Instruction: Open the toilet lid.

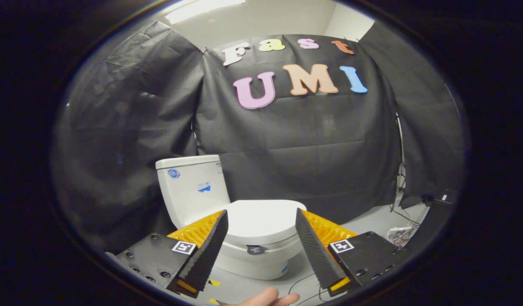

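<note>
1. Toilet lid (261, 217): it lies flat and closed on the seat of a white toilet (253, 255), straight ahead at twelve o'clock from the gripper (261, 221), seen through the gap between the two fingers and beyond their tips.
2. The cistern (192, 187) stands behind the lid at about ten o'clock, so the hinge most likely sits on that side and the free front lip faces roughly five o'clock, toward the floor (363, 225).
3. The gripper is spread wide, holding nothing; its ribbed black pads (210, 250) flank the lid without touching it.
4. A fingertip of the person's hand (269, 297) shows at six o'clock, below the fingers.
5. Handling, as a judgement: the lid looks like rigid, smooth plastic, fairly light but slippery, and it swings on its hinge and does not lift free.
6. The best hold is probably the thin front lip, hooked from beneath with one finger or pinched at the edge, then swung up toward the cistern.
7. A dark round sticker (255, 250) marks the bowl's front just below that lip.
</note>
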Demonstrator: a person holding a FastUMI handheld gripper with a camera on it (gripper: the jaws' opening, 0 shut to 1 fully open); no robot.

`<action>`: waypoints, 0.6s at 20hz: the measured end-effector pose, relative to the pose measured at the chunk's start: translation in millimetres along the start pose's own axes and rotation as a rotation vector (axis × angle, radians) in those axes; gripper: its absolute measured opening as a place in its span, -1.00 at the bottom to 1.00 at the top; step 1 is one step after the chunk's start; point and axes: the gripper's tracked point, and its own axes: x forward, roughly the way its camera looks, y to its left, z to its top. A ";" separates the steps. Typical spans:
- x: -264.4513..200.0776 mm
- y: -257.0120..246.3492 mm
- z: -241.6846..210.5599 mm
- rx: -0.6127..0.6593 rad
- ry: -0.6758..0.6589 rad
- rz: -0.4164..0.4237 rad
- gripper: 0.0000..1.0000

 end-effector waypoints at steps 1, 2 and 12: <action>1.1 -2.9 -0.8 0.010 0.002 -0.008 0.96; 2.1 -3.3 -1.9 0.022 0.002 -0.010 0.96; 11.0 0.2 -15.4 0.062 0.039 -0.004 0.96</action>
